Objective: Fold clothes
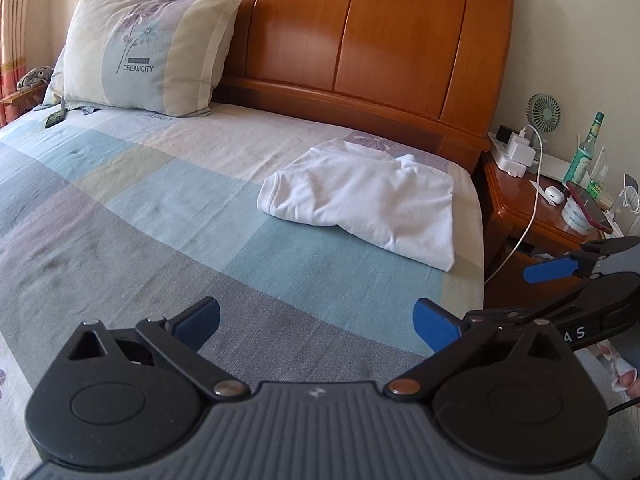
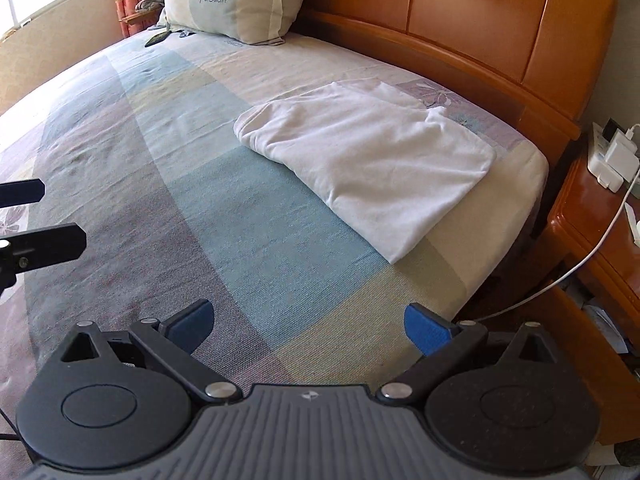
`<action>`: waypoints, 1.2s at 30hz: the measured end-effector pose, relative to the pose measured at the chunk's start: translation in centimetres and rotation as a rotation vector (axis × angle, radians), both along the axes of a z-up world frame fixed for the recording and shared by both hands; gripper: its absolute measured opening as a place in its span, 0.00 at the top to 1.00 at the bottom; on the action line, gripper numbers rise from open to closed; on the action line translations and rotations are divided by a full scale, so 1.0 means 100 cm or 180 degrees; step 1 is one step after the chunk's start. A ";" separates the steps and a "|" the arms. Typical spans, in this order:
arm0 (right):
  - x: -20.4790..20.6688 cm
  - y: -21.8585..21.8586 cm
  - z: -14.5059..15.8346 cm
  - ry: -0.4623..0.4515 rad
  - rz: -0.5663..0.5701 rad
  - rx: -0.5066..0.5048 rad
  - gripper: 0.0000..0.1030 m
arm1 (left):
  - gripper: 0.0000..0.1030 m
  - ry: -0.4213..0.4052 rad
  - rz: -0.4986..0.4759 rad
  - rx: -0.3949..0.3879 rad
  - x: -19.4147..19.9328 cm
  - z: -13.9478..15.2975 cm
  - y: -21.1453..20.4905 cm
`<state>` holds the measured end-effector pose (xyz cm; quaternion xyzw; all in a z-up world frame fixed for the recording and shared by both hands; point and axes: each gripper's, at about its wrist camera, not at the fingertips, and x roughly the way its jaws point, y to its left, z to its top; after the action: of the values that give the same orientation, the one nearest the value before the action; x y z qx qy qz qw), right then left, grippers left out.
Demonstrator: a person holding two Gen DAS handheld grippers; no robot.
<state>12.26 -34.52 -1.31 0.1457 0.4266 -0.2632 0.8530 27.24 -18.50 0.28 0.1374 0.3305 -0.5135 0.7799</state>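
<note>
Your left hand-held gripper (image 1: 318,322): jaws spread wide, blue pads apart, nothing between them, held over the checked bedsheet (image 1: 160,216). Your right hand-held gripper (image 2: 308,326): jaws likewise spread, empty, over the same sheet; in the left wrist view it enters at 3 o'clock, one blue pad showing. Folded white garment (image 1: 368,196): task item, lying flat on the bed at 1 o'clock from the left gripper and 12 to 1 o'clock from the right, well apart from both, close to the bed's right edge and just short of the headboard; a loose corner of cloth stands up at its far side. Wooden headboard (image 1: 360,40): 12 o'clock, spanning the bed. Pillow (image 1: 148,48): 10 to 11 o'clock, propped against the headboard, printed DREAMCITY. Bedside cabinet (image 1: 516,200): 3 o'clock beyond the bed edge, carrying a white power strip with chargers (image 1: 516,148), a small fan (image 1: 543,110), a green bottle (image 1: 585,152) and a white cable (image 1: 532,216) trailing down. Curtain (image 1: 14,40): 9 o'clock, far edge.
</note>
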 end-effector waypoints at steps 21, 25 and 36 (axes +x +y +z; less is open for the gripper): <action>-0.024 0.013 0.034 0.0081 -0.0141 -0.0127 0.00 | 0.01 0.0036 0.0157 0.0052 -0.018 0.014 -0.022; -0.030 0.012 0.040 0.0026 -0.0189 -0.0130 0.00 | 0.01 0.0109 0.0071 0.0028 -0.024 0.018 -0.024; -0.038 0.019 0.045 -0.0033 -0.0210 -0.0142 0.00 | 0.01 0.0093 0.0011 0.0032 -0.031 0.025 -0.023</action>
<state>8.50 -32.60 3.19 0.1420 0.4112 -0.2998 0.8490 24.12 -20.85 2.80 0.1332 0.3447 -0.5125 0.7751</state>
